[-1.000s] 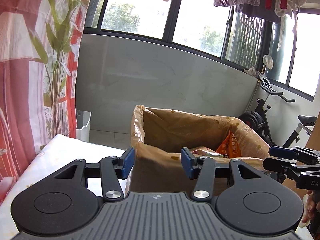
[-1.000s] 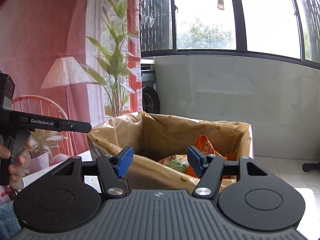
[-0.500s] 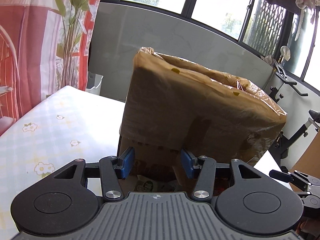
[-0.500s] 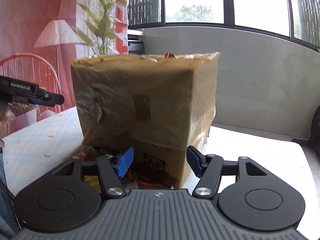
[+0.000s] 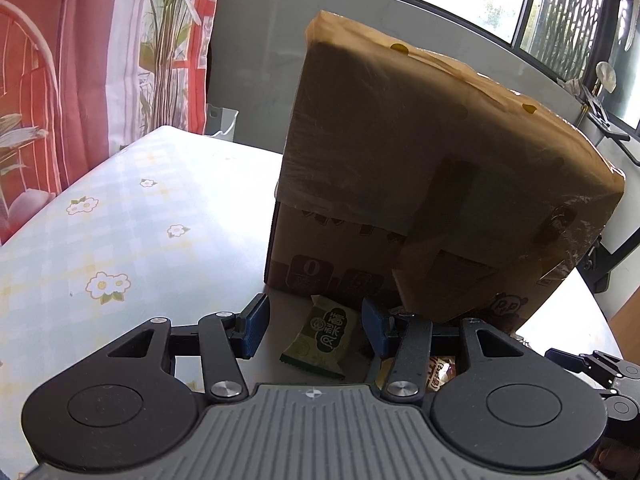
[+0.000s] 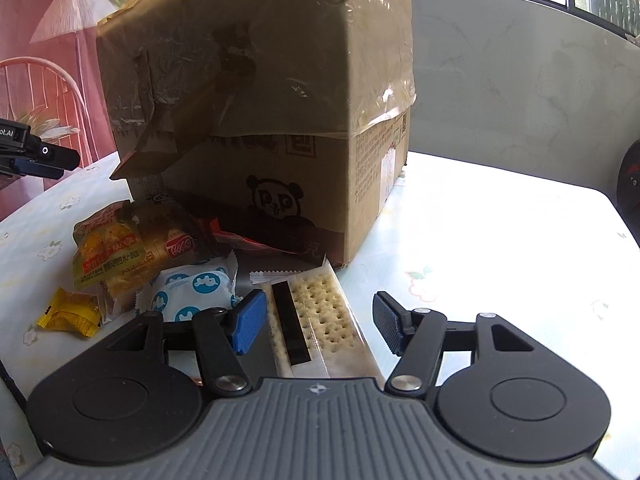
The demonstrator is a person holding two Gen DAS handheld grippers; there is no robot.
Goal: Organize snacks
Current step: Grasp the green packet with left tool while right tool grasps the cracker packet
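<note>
A tall cardboard box (image 5: 432, 184) lined with a brown plastic bag stands on the table; it also shows in the right wrist view (image 6: 272, 120). My left gripper (image 5: 316, 330) is open, low over a green snack packet (image 5: 322, 338) in front of the box. My right gripper (image 6: 318, 326) is open, low over a clear pack of crackers (image 6: 320, 320). Left of it lie a blue-and-white packet (image 6: 192, 292), a yellow-orange snack bag (image 6: 116, 252) and a small yellow packet (image 6: 72, 312). A red wrapper (image 6: 240, 240) lies against the box.
The table (image 5: 120, 232) has a pale flower-print cloth. A red-and-white curtain (image 5: 80, 60) hangs at the left, a grey wall and windows behind. The right gripper's tip (image 5: 600, 368) shows at the left view's right edge; the left gripper's body (image 6: 32, 156) at the right view's left.
Both grippers have dropped from above the box rim to table height in front of it. The snacks on the table have come into view. Both stay open.
</note>
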